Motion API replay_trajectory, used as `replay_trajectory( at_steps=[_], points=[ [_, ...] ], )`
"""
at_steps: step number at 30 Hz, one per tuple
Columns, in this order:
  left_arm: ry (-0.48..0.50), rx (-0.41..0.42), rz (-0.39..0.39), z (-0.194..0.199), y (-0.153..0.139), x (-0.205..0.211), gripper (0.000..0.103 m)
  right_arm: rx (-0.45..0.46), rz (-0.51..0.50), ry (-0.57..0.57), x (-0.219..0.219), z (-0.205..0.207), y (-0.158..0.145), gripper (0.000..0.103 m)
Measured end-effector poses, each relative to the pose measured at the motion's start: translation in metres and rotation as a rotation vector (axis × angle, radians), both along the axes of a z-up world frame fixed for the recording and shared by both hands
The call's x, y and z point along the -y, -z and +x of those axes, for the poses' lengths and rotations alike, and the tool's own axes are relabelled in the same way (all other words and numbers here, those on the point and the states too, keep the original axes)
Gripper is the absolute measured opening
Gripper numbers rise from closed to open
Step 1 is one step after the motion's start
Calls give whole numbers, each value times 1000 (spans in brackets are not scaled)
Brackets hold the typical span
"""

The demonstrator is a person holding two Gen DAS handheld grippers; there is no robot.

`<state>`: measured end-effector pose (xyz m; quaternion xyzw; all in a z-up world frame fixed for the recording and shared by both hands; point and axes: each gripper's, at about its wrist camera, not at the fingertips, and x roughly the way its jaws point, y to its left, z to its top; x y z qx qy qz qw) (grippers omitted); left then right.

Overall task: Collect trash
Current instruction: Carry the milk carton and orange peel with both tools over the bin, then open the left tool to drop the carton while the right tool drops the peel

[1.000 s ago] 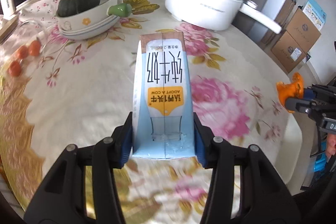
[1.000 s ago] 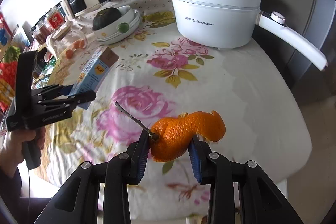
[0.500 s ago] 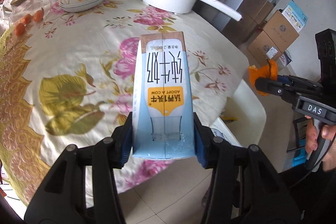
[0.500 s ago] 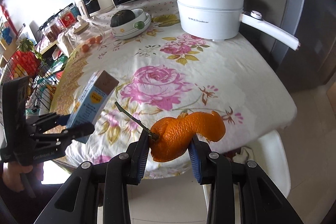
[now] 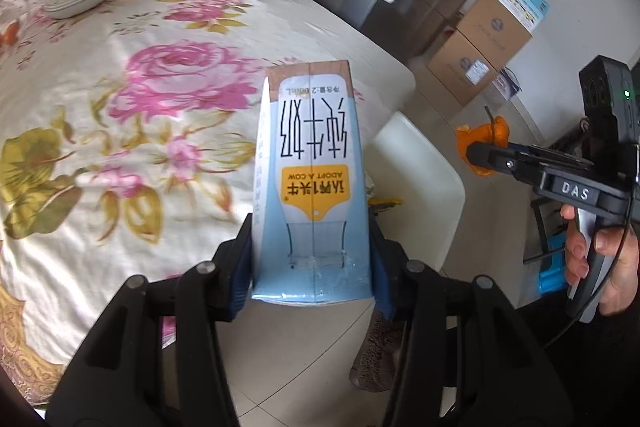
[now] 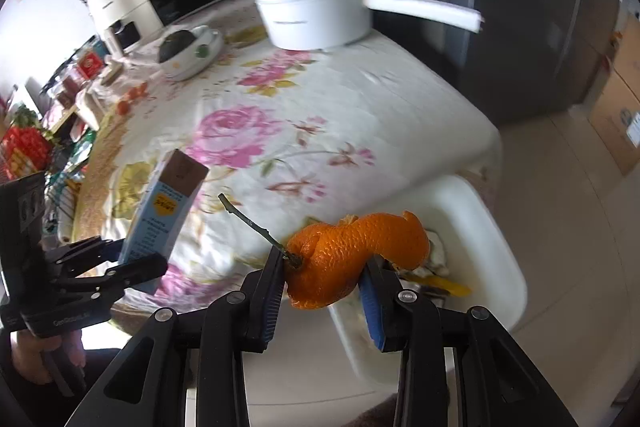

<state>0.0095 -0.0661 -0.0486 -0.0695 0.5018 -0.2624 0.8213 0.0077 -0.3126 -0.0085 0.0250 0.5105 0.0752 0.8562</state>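
My left gripper [image 5: 311, 277] is shut on a blue and white milk carton [image 5: 310, 183], held in the air past the table's edge; the carton also shows in the right wrist view [image 6: 164, 211]. My right gripper [image 6: 323, 293] is shut on a curled orange peel [image 6: 352, 255] with a stem, above a white trash bin [image 6: 496, 251] on the floor beside the table. The bin [image 5: 424, 183] holds some scraps. In the left wrist view the right gripper [image 5: 478, 155] and its peel [image 5: 486, 137] are to the right of the carton.
A floral tablecloth [image 5: 120, 99] covers the table. A white electric pot [image 6: 320, 11] with a long handle and a bowl holding a dark squash [image 6: 192, 51] stand at the back. Cardboard boxes [image 5: 480, 47] sit on the floor to the right.
Both grippers have moved right and off the table edge with their loads. The white bin is now below and close to the orange peel.
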Motion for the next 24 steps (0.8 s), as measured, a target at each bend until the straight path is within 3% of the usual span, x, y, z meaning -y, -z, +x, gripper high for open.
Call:
replay_trajectory(
  at_steps=[13, 24],
  points=[
    [196, -21, 21, -1, 24, 97, 51, -77, -11, 158, 88, -17, 25, 36],
    [241, 39, 59, 13, 44, 133, 52, -113, -28, 205, 116, -21, 37, 37]
  ],
)
